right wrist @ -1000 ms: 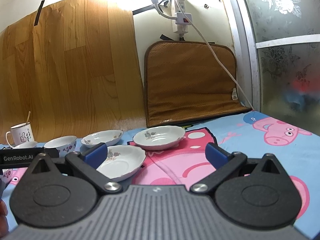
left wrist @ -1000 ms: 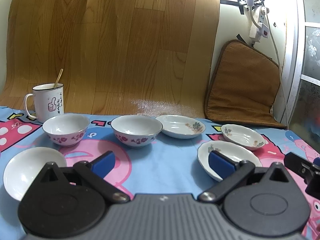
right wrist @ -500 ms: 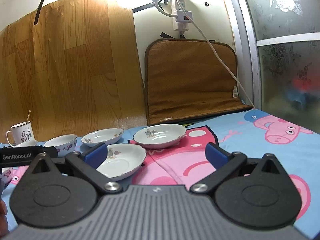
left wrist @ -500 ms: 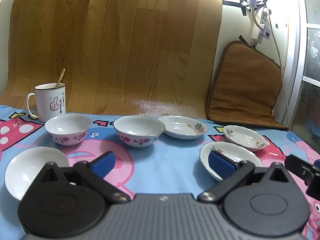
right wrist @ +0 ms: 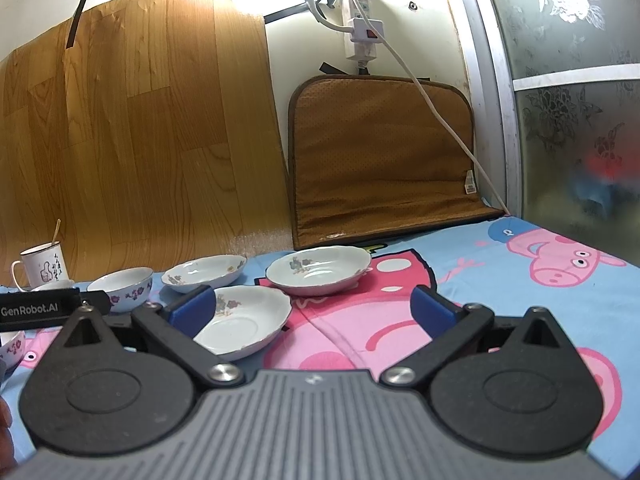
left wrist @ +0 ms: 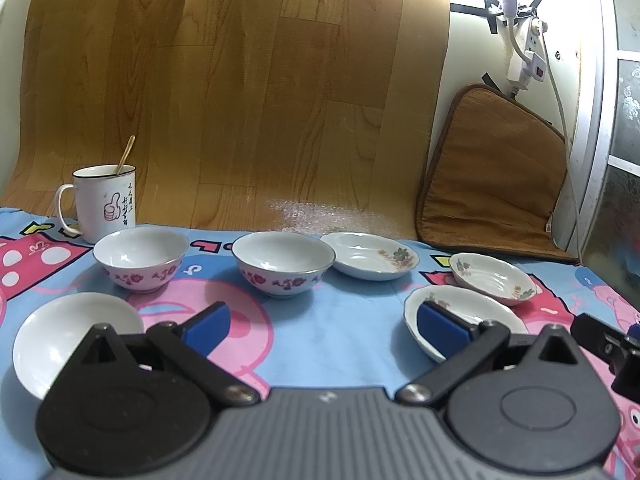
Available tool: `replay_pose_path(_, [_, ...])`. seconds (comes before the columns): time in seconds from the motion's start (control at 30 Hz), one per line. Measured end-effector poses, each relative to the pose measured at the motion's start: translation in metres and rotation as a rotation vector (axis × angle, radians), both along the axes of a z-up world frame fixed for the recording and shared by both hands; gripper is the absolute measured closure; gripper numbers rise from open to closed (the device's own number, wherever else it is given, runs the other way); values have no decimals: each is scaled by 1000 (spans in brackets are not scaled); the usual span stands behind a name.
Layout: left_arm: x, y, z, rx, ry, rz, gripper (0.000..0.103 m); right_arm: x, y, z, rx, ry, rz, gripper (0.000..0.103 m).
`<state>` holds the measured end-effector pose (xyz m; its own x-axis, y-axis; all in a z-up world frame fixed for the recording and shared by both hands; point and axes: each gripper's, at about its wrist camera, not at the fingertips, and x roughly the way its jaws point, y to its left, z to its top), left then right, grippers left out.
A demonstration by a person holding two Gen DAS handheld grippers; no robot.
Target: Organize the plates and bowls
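Observation:
Two white bowls with pink flowers stand on the cartoon tablecloth, one at the left (left wrist: 140, 258) and one in the middle (left wrist: 283, 262). A plain white bowl (left wrist: 70, 334) sits near left. Three shallow flowered plates lie to the right: far (left wrist: 374, 255), right (left wrist: 492, 278) and near (left wrist: 460, 312). My left gripper (left wrist: 320, 326) hovers open and empty in front of them. In the right wrist view my right gripper (right wrist: 316, 308) is open and empty, its left finger just over the near plate (right wrist: 244, 322), with the other plates (right wrist: 318, 270) (right wrist: 206, 272) behind.
A white mug (left wrist: 105, 202) with a spoon stands at the back left. A brown cushion (right wrist: 384, 160) leans on the wall under a power strip (right wrist: 360, 26) and cord. A wood-pattern sheet (left wrist: 240, 92) covers the wall. Frosted glass door (right wrist: 568, 100) is at right.
Both grippers have crept slightly forward and tilted up a little; the dishes sit a bit lower in both views. Nothing has been taken hold of.

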<state>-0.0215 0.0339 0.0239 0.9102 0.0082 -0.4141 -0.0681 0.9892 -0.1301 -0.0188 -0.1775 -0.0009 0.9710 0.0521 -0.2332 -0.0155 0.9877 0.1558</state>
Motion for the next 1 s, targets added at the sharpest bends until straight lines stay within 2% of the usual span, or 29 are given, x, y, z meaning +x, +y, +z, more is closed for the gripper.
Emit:
replay_pose_path(0.17, [0,4,1,-8,1,3,0,0,1,0,-8,4,1,0])
replay_pose_path(0.3, [0,4,1,-9,0,3,0,1,2,1,-10,12,2,10])
replay_pose_path(0.4, [-1,3,2,-8,-4,-1,0,4,0,0,2,35,12,23])
replay_pose_path(0.43, [-1,3,2,-8,-6,-1,0,7,-1,-1,13,55,20,35])
replay_pose_path(0.53, [-1,5,2,-17,-5,2,0,17,-9,-3,82,146,43,60])
replay_pose_path(0.63, [1,8,1,-37,4,4,0,24,-19,0,192,200,60,61])
replay_pose_path(0.83, [3,11,0,-54,11,-1,1,44,-17,9,200,239,80,58])
replay_pose_path(1.0, [3,9,-1,-50,12,-12,6,74,-15,-1,268,348,118,59])
